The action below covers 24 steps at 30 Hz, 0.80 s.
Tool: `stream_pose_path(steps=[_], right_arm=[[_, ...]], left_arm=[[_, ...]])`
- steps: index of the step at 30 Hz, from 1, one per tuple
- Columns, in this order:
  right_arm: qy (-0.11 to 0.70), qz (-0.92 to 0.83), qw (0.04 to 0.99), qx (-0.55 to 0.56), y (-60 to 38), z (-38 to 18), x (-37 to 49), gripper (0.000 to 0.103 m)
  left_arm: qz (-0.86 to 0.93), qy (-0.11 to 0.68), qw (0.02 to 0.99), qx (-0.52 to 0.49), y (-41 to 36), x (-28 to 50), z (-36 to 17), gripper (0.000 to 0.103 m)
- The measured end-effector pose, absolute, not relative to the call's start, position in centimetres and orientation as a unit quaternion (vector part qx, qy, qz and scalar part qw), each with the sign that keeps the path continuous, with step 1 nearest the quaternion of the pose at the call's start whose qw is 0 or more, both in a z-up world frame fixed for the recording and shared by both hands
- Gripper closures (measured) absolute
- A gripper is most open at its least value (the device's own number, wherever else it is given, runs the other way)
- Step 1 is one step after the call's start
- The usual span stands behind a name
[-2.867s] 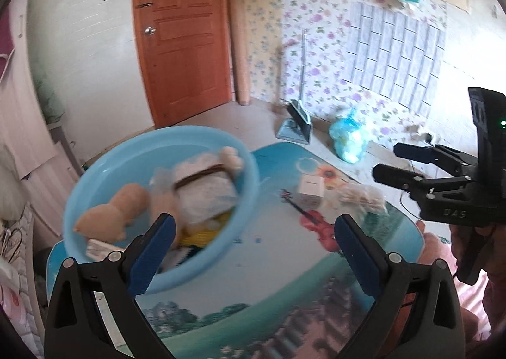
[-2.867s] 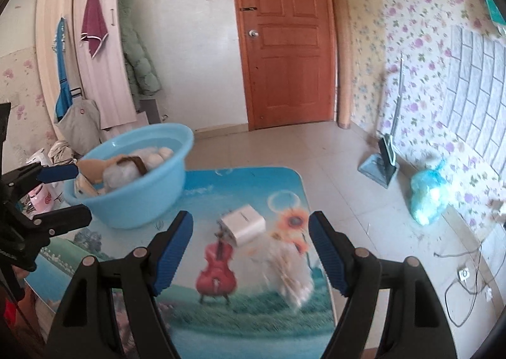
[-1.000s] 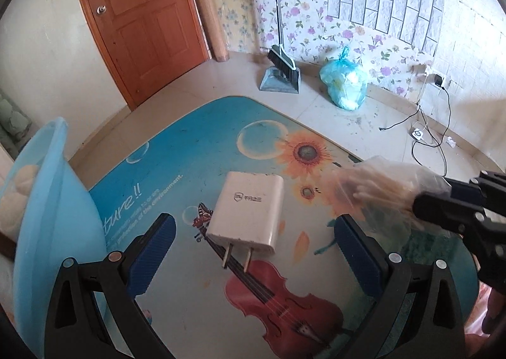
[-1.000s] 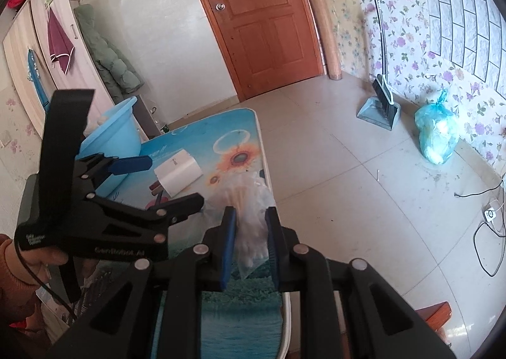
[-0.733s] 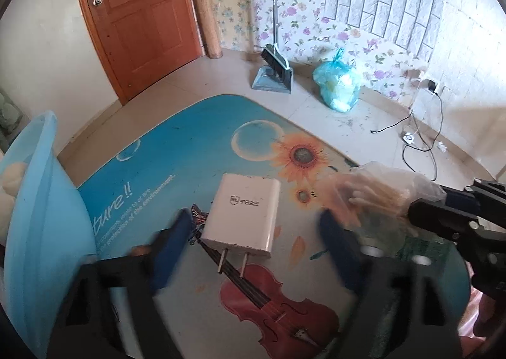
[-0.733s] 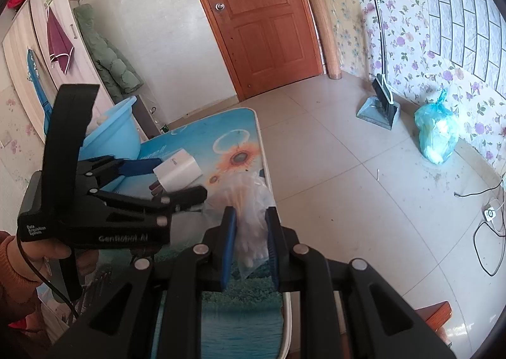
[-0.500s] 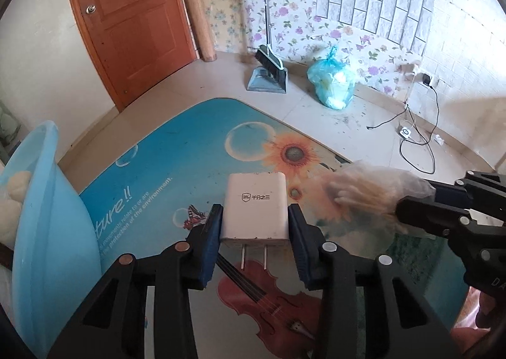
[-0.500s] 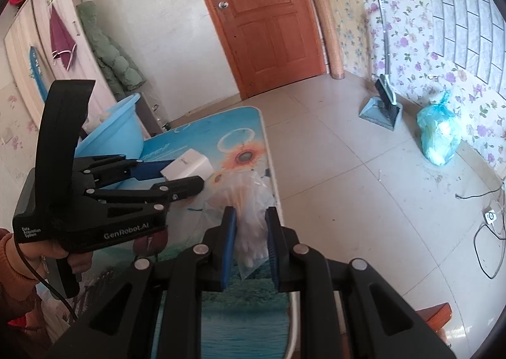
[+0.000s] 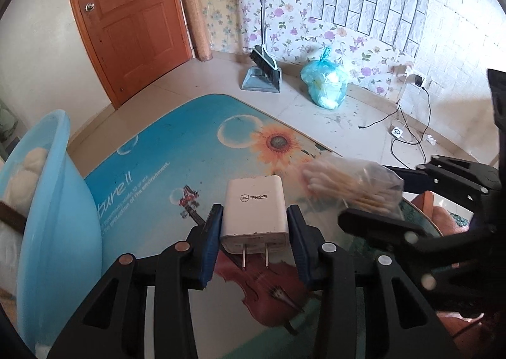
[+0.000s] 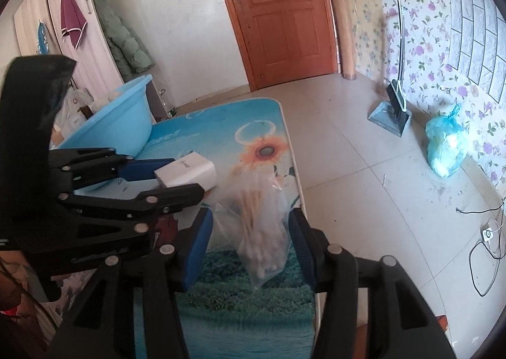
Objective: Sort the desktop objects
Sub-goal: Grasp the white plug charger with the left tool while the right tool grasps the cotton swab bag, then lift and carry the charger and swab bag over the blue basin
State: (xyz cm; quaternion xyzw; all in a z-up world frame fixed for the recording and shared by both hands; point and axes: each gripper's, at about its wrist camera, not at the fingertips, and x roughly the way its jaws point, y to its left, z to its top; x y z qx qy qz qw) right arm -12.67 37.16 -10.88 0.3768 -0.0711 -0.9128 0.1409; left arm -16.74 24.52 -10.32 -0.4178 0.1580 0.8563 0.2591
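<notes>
The left claw [image 9: 254,231] is closed on a white rectangular plastic wall charger [image 9: 254,212], its blue-padded fingers [image 9: 211,240] pressing the charger's two side faces while the two metal prongs point back toward the camera. The charger sits over the table [image 9: 151,150], whose top is covered with a blue printed picture of a sunflower, bubbles and a red violin; whether the charger rests on the surface or is just lifted off it cannot be told. To the left of the charger stands a large light-blue round plastic basin [image 9: 60,216] at the table's left edge, with pale stuffed items inside. Just right of the charger, a clear plastic bag of wooden-stick cotton swabs [image 10: 259,226] lies or hangs between the fingers of the right claw [image 10: 251,246]. In the right wrist view that claw's blue pads stand apart on either side of the bag with visible gaps, so it is partly open and not squeezing the bag; whether any part of the bag is caught lower down cannot be told. Beyond the charger, on the tiled floor by the flowered wall, are a grey dustpan with a broom [image 9: 262,74] and a tied light-blue plastic rubbish bag [image 9: 325,87].
</notes>
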Motion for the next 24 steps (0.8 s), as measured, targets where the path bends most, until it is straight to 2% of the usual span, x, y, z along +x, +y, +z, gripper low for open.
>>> stream_pose_path(steps=[9, 15, 24], right_arm=[[-0.081, -0.91, 0.147, 0.379, 36.8, -10.3, -11.0, 0.079], [-0.09, -0.906, 0.149, 0.385, 35.9, -9.2, -9.1, 0.081], [-0.054, -0.91, 0.166, 0.376, 32.0, -6.6, -6.2, 0.081]], left_arm=[[0.855, 0.154, 0.265, -0.419, 23.0, -14.1, -9.5, 0.063], [0.859, 0.14, 0.259, -0.42, 20.7, -12.2, -8.4, 0.063], [0.867, 0.112, 0.242, -0.42, 16.1, -8.5, -7.0, 0.063]])
